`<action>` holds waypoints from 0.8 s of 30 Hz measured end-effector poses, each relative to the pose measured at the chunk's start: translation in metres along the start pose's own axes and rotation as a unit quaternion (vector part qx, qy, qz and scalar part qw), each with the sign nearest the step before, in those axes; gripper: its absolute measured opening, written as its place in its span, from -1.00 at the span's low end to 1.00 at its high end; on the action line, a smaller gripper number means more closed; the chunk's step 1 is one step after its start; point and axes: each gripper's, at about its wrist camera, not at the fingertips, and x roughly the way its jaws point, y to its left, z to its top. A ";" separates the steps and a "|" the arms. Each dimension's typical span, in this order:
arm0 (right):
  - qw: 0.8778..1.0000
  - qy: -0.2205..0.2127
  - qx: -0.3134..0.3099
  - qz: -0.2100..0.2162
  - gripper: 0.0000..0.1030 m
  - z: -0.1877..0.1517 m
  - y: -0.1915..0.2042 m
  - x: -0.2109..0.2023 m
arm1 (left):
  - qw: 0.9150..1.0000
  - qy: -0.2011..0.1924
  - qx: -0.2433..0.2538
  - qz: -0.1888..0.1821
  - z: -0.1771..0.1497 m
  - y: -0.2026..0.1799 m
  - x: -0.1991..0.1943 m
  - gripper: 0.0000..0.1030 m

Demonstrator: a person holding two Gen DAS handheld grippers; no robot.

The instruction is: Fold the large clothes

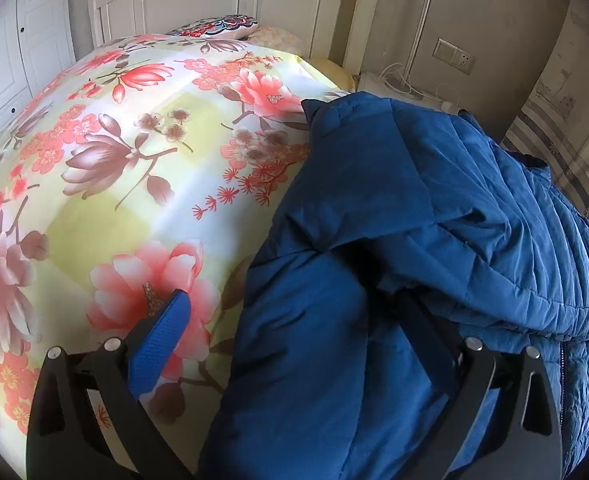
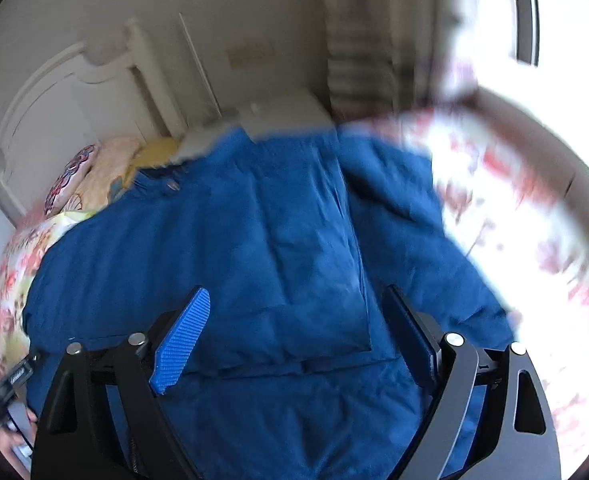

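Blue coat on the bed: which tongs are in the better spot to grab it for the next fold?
Probably the left tongs. They stand wide open at the blue coat, with one finger dug into its folds. The right tongs hover open above the flat middle, with no edge between them, and that view is blurred.

Jacket lies on bedspread, pillows behind.

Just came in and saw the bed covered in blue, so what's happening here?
A person is folding a blue padded jacket on a bed with a floral bedspread, using a handheld gripper in each hand. The left gripper is wide open at the jacket's edge, one of its fingers over the bedspread. The right gripper hovers over the jacket's middle, gripping nothing. The jacket looks partly folded.
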 end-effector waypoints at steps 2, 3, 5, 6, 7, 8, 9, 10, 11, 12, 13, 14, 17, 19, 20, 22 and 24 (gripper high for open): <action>0.999 -0.031 -0.019 0.006 -0.05 -0.010 0.001 -0.002 | 1.000 0.000 0.001 0.001 0.001 0.000 0.000 0.96; 0.998 -0.053 -0.037 -0.002 -0.29 -0.014 0.007 -0.011 | 1.000 0.000 0.002 0.001 0.001 -0.001 0.001 0.96; 0.994 -0.095 -0.055 0.005 -0.46 -0.015 0.016 -0.034 | 1.000 0.001 0.004 0.003 0.001 -0.002 0.001 0.96; 0.991 -0.117 -0.060 0.009 -0.49 -0.014 0.019 -0.047 | 1.000 0.000 0.004 0.002 0.001 -0.002 0.001 0.96; 0.988 -0.137 -0.063 0.010 -0.51 -0.012 0.019 -0.060 | 1.000 0.001 0.003 0.002 0.001 -0.002 0.001 0.96; 0.987 -0.148 -0.064 0.010 -0.51 -0.010 0.019 -0.067 | 1.000 0.001 0.004 0.003 0.001 -0.003 0.001 0.96; 0.986 -0.154 -0.064 0.004 -0.51 -0.007 0.017 -0.071 | 1.000 0.000 0.004 0.003 0.001 -0.002 0.001 0.96; 0.988 -0.137 -0.068 -0.016 -0.51 -0.005 0.015 -0.063 | 1.000 0.000 0.003 0.002 0.001 -0.002 0.001 0.96; 0.991 -0.108 -0.069 -0.029 -0.50 -0.003 0.012 -0.052 | 1.000 0.000 0.002 0.001 0.001 -0.001 0.001 0.96; 0.995 -0.060 -0.062 -0.040 -0.48 -0.005 0.005 -0.034 | 1.000 0.000 0.002 0.000 0.001 -0.001 0.001 0.96; 0.997 -0.015 -0.052 -0.053 -0.44 -0.009 -0.002 -0.016 | 1.000 0.000 0.003 0.001 0.001 -0.001 0.001 0.96; 0.997 -0.014 -0.048 -0.058 -0.38 -0.013 -0.005 -0.012 | 1.000 0.000 0.003 0.001 0.001 -0.001 0.001 0.96; 0.996 -0.030 -0.038 -0.069 -0.30 -0.012 -0.008 -0.025 | 1.000 -0.001 0.002 -0.001 0.002 -0.001 0.001 0.96; 0.991 -0.089 -0.043 -0.088 -0.30 -0.006 -0.002 -0.048 | 1.000 0.000 0.002 0.000 0.002 -0.001 0.002 0.96; 0.988 -0.112 -0.055 -0.090 -0.30 -0.003 0.003 -0.056 | 1.000 0.000 0.002 0.001 0.002 -0.001 0.002 0.96; 0.983 -0.138 -0.086 -0.084 -0.30 0.005 0.019 -0.065 | 1.000 0.000 0.003 0.002 0.001 -0.001 0.001 0.96; 0.988 -0.097 -0.106 -0.057 -0.30 0.017 0.031 -0.044 | 1.000 0.000 0.003 0.002 0.001 -0.001 0.001 0.96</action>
